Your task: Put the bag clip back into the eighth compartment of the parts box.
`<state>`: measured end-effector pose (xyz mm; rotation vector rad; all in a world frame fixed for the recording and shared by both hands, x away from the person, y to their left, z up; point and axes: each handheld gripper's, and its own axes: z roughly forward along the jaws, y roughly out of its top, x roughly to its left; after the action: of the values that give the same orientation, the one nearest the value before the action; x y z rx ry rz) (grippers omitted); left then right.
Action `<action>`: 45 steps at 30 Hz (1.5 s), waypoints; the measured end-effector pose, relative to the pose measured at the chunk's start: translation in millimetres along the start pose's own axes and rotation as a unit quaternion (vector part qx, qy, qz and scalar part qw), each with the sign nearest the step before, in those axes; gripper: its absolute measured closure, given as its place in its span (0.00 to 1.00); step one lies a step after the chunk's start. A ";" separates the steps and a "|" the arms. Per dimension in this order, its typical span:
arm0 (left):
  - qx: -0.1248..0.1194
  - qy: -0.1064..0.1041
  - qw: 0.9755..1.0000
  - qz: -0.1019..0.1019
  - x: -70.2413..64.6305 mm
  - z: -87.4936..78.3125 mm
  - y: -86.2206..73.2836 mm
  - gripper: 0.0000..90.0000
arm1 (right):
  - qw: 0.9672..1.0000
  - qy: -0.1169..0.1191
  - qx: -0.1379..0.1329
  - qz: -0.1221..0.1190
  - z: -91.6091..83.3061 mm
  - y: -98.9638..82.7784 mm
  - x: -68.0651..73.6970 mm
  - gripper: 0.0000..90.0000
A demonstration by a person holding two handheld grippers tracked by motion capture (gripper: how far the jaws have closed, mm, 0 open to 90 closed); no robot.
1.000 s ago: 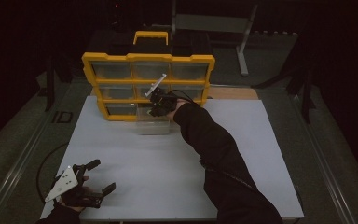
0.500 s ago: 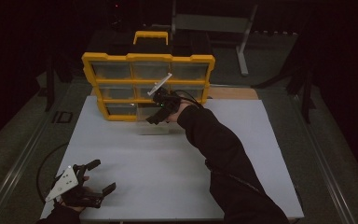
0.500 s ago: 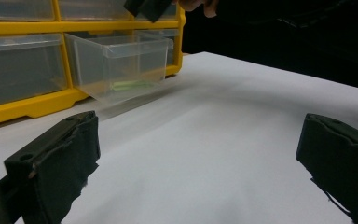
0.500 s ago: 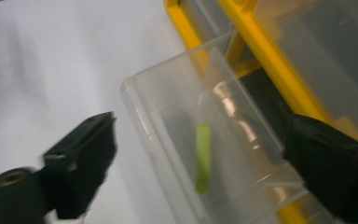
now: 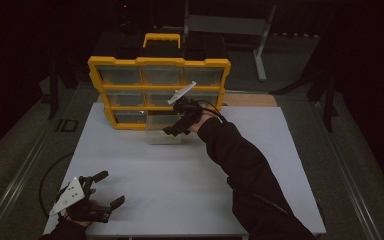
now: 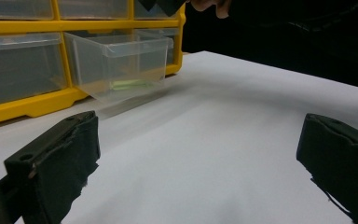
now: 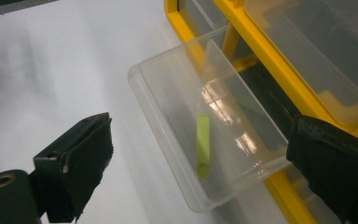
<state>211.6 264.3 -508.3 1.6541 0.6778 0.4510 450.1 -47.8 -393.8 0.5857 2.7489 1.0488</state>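
Your right gripper (image 7: 200,163) has just opened wide over the clear drawer (image 7: 205,135); a green stick (image 7: 203,145) lies inside, mid-frame.

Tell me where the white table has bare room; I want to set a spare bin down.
Free: the wide stretch of white table between the open clear drawer and the left gripper, and the right side past the sleeve. Crowded: the far edge, where the yellow organizer, drawer and right gripper meet.
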 end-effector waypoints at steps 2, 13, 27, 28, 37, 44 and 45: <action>0.000 0.000 1.000 0.000 0.0 0.0 0.0 0.00 | 1.000 0.000 -0.002 0.001 -1.7 -2.3 -0.5 0.08; 0.001 0.001 1.000 0.000 0.0 1.0 -0.3 0.00 | 1.000 -0.020 -0.002 0.014 -9.6 -12.1 -3.0 0.08; 0.003 0.002 1.000 0.001 0.3 1.1 -0.5 0.00 | 0.999 -0.028 -0.017 0.029 -26.1 -36.5 -6.8 0.08; 0.003 0.002 1.000 0.001 0.1 1.2 -0.4 0.00 | 0.999 -0.026 -0.018 0.031 -27.8 -38.8 -7.4 0.08; 0.005 0.002 1.000 0.001 -0.1 1.3 -0.4 0.00 | 0.998 -0.038 -0.033 0.044 -44.1 -61.6 -8.5 0.08; 0.005 0.002 1.000 0.002 0.0 1.6 -0.4 0.00 | 0.997 -0.049 -0.040 0.049 -50.9 -75.1 -8.1 0.08; 0.006 0.002 1.000 0.003 -0.1 1.9 -0.4 0.00 | 0.997 -0.050 -0.042 0.049 -51.8 -77.1 -7.5 0.08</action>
<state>212.6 262.9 -509.0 1.6669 0.6789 0.4553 419.6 -134.9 -406.4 0.7466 2.6006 1.1170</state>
